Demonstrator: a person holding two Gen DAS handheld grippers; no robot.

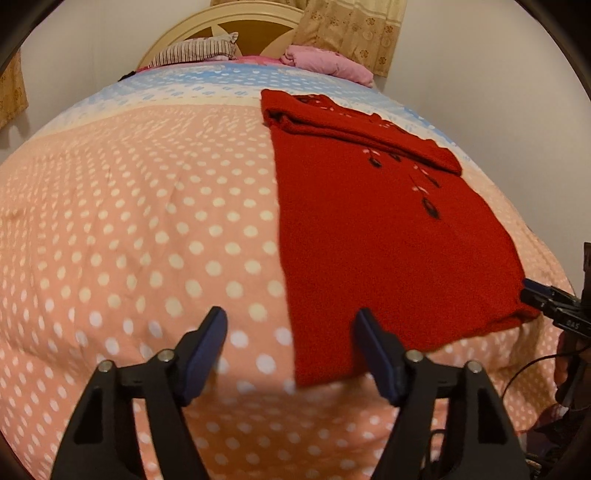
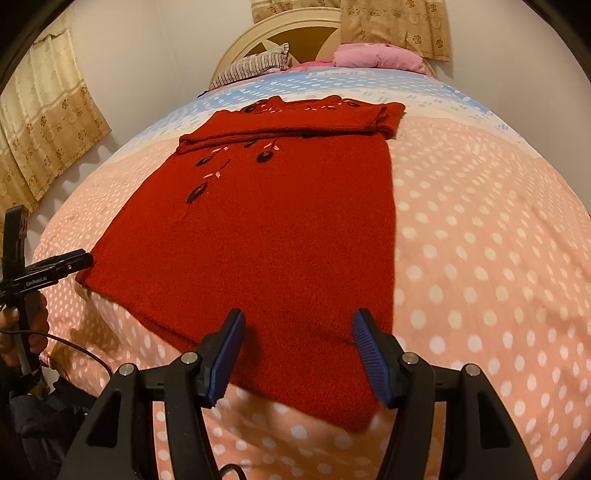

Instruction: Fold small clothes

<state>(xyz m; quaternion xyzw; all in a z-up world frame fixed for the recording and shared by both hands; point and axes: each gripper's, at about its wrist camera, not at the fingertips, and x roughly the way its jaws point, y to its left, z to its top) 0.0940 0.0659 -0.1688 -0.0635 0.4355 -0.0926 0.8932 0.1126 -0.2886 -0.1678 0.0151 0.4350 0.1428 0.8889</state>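
Observation:
A red knitted sweater (image 1: 384, 236) with dark embroidered flowers lies flat on the dotted bedcover (image 1: 129, 221), its sleeves folded across the chest at the far end. My left gripper (image 1: 291, 319) stands open over the hem's near left corner, and its right finger (image 1: 373, 343) overlaps the red cloth. In the right wrist view the sweater (image 2: 280, 236) fills the middle. My right gripper (image 2: 299, 321) hangs open above the hem near the right corner. Each gripper also shows in the other's view, the right gripper (image 1: 530, 291) and the left gripper (image 2: 82, 258), beside the hem's outer corners.
A striped pillow (image 1: 195, 51) and a pink bundle (image 1: 328, 62) lie by the cream headboard (image 1: 236, 22) at the far end. Patterned curtains (image 2: 44, 122) hang on the walls. A hand (image 2: 22, 332) and black cables (image 2: 81, 350) sit at the bed's near edge.

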